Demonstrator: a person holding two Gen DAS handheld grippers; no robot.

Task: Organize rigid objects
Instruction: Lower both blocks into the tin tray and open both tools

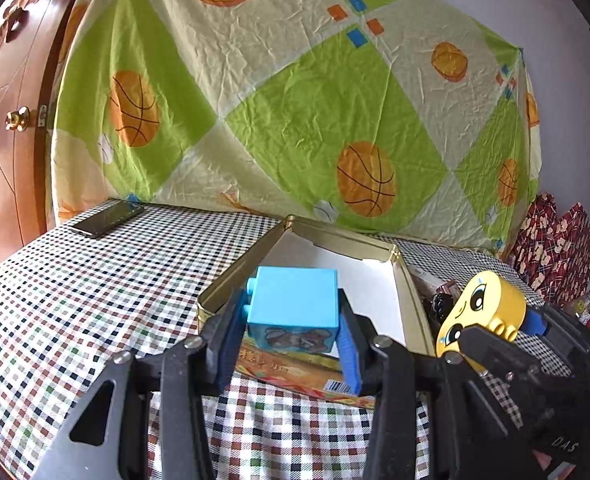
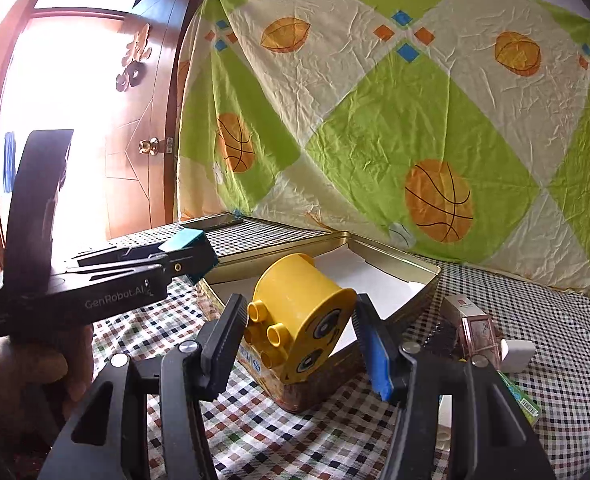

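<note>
**Both claws loaded, tin open ahead**

Far left, on the checked tablecloth (image 1: 95,300): a dark phone (image 1: 107,218) near the back edge, well apart from everything else. My left-claw view shows it plainly; from the right claw it is only a sliver.

Centre: my left gripper (image 1: 291,336) is clamped on a blue block (image 1: 295,296), studs facing left, a printed picture on its near face. It hangs over the near left corner of the gold tin (image 1: 411,304), which lies open with a white lining. The right view shows this same claw from the side, a hand (image 2: 27,364) wrapped around its grip, only a corner of the blue showing.

Right: my right gripper (image 2: 299,344) pinches a yellow face block (image 2: 303,316), studs left, cartoon eyes toward me, above the tin's near wall.

Far right, seen clearly only from the right claw: a small pink box (image 2: 481,334) and a white cube (image 2: 517,354) beside the tin.
</note>
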